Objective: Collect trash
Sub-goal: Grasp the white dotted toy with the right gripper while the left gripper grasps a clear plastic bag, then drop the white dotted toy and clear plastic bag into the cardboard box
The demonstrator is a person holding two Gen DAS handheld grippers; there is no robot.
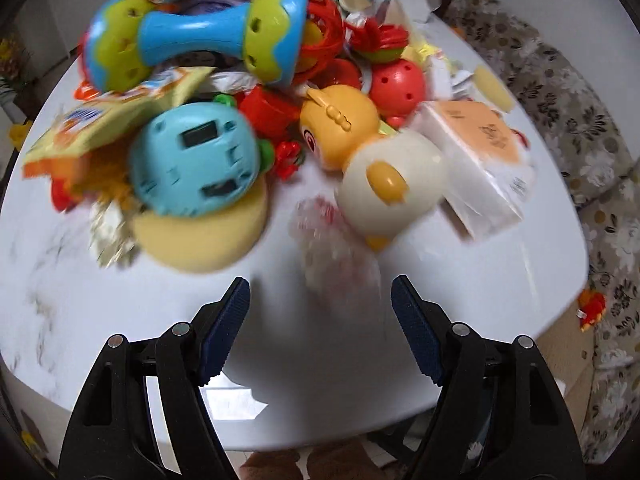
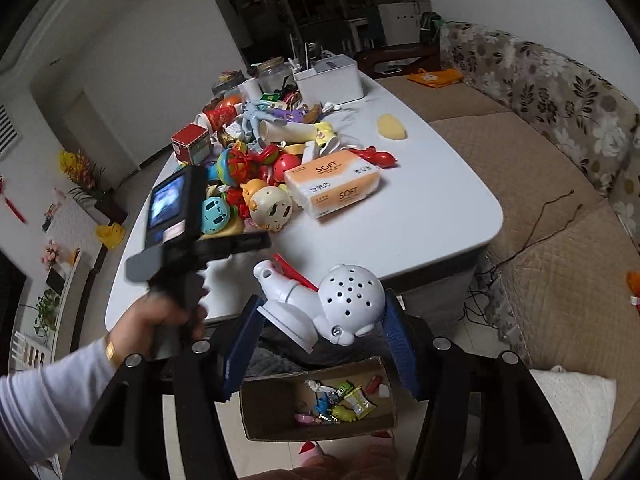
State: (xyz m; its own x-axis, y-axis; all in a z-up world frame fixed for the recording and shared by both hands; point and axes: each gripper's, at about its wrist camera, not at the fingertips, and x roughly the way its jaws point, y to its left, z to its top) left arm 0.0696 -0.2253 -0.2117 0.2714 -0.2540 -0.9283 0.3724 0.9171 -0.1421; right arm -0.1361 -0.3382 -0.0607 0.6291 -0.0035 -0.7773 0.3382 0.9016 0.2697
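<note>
Two grippers are seen above a white table [image 2: 440, 200] with rounded corners. The left gripper [image 1: 320, 312] is held with its jaws standing apart and nothing between them, over a bare strip of tabletop at the near edge. Just ahead of it a blurred clear wrapper [image 1: 332, 240] with red print lies on the table, beside a yellow and cream duck toy [image 1: 372, 152]. Behind these a heap is spread: a blue round toy [image 1: 192, 160] resting on a yellow sponge [image 1: 208, 236], a blue and green rattle [image 1: 192, 36], a red ball [image 1: 396, 84] and a tissue pack [image 1: 476, 160] toward the right edge.

The right gripper [image 2: 316, 328] is closed on a white perforated toy [image 2: 328, 308], which is pinched between the blue pads off the table's near edge. Directly below it a cardboard box [image 2: 256, 412] stands open on the floor, with small wrappers and bits lying inside. In the right wrist view the left hand [image 2: 160, 316] is seen grasping its handle over the table's near left side. The right half of the tabletop is largely bare up to its edge, and a sofa [image 2: 540, 208] runs close along that side.
</note>
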